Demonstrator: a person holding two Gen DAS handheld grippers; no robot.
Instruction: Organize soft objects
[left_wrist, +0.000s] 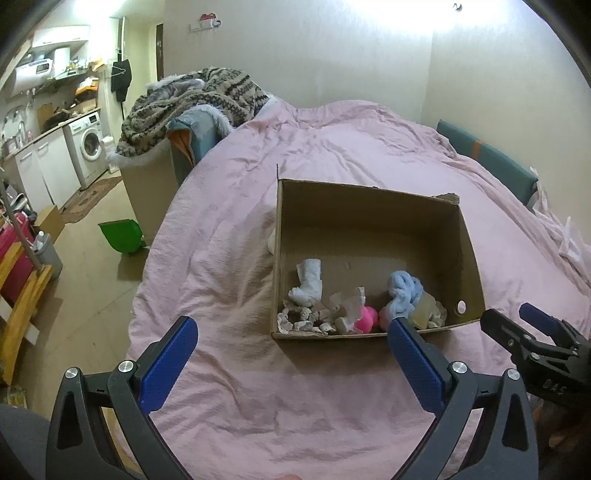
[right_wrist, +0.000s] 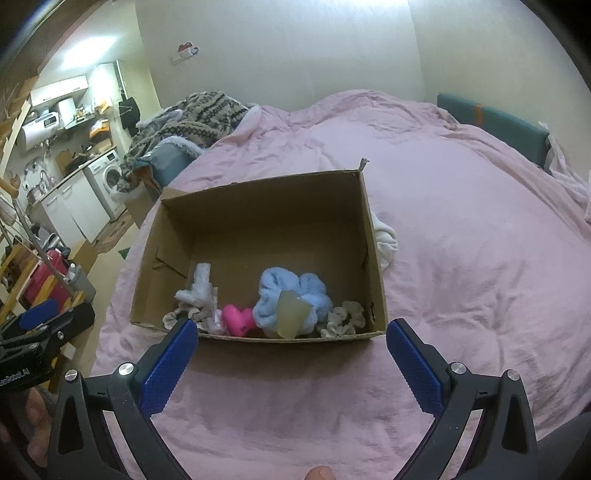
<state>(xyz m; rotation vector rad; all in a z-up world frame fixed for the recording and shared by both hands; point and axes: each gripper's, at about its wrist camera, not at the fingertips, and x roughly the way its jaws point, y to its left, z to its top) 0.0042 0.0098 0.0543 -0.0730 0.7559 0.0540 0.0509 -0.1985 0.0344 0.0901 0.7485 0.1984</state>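
Left claw (left_wrist: 291, 334): spread wide, empty, low over pink bedspread (left_wrist: 229, 258), just short of cardboard box (left_wrist: 369, 210).
Right claw (right_wrist: 291, 334): spread wide, empty, aimed at box's near wall.
Soft items: blue cloth (right_wrist: 288, 295), pink toy (right_wrist: 238, 319), white cloth (right_wrist: 199, 291) inside box; white bundle (right_wrist: 386, 240) outside, touching right wall.
Advice: likely fetch bundle next; pinch mid-bulk, lift clear over rim.

Both wrist cameras look forward and down between their own blue-padded fingers, from close range at the near wall of the open brown cardboard box (left_wrist: 373, 221) (right_wrist: 258, 221) on the pink quilted bedspread (left_wrist: 221, 295) (right_wrist: 480, 258). Each view catches the other gripper at its edge.
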